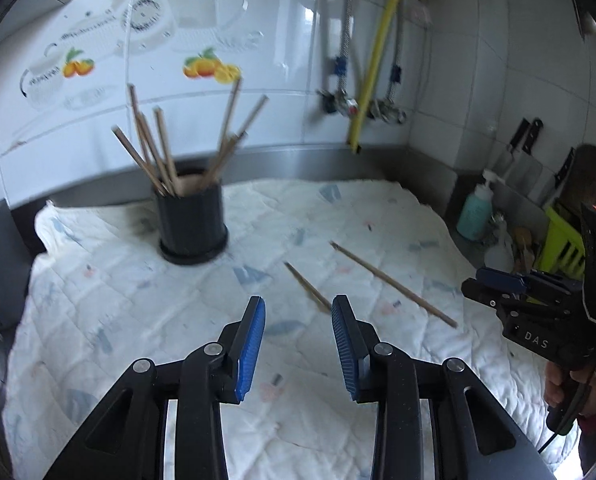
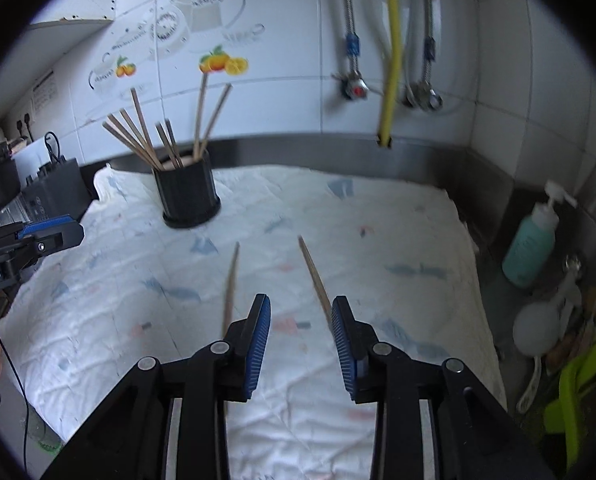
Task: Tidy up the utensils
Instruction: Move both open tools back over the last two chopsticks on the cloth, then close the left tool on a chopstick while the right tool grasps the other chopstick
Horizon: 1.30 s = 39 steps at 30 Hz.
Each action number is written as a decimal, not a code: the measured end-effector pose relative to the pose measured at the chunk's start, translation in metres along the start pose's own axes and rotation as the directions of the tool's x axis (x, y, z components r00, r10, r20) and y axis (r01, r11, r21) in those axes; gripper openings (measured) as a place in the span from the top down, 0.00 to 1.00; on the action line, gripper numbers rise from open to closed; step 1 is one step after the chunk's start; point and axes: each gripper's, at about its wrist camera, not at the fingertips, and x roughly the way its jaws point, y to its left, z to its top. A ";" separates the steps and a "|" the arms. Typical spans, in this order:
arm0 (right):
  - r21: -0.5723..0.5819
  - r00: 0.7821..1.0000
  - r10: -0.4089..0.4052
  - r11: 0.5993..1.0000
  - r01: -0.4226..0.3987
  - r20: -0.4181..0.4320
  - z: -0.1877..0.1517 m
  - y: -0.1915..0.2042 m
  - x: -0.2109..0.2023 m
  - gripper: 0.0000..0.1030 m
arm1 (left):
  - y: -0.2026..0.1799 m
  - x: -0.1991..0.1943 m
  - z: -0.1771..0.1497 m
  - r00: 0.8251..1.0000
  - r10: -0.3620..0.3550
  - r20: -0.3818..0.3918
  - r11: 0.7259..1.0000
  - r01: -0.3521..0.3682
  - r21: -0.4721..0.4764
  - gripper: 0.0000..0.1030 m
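We see two loose chopsticks on the quilted cloth [image 1: 138, 320], well apart from the black holder [image 1: 190, 220]: the near stick [image 1: 308, 286] and the far stick [image 1: 394, 284]. More chopsticks stand tilted in the holder. Our left gripper [image 1: 298, 344] hangs released, nothing between its pads. Our right gripper [image 2: 300, 344] likewise released and empty, the sticks lying just ahead.

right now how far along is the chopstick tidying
Mostly done: several chopsticks already stand in the black holder. In hand: nothing; the left hand-held gripper and right hand-held gripper are both open and empty, pointed at the cloth. Left: two loose chopsticks, one nearer the holder and one beside it, to pick up and drop in.
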 end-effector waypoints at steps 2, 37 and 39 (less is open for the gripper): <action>0.001 1.000 -0.015 1.000 0.015 -0.020 -0.012 -0.005 0.001 0.66 | -0.010 0.011 -0.012 0.999 -0.029 -0.031 1.000 0.029 -0.013 0.63; 0.050 0.980 0.000 0.999 0.011 -0.200 -0.051 -0.044 0.057 0.88 | -0.100 0.122 -0.078 0.987 0.014 -0.160 0.997 -0.026 -0.070 0.68; 0.044 0.981 -0.002 0.999 0.011 -0.196 -0.051 -0.043 0.056 0.88 | -0.098 0.122 -0.077 0.987 0.015 -0.160 0.998 -0.025 -0.063 0.74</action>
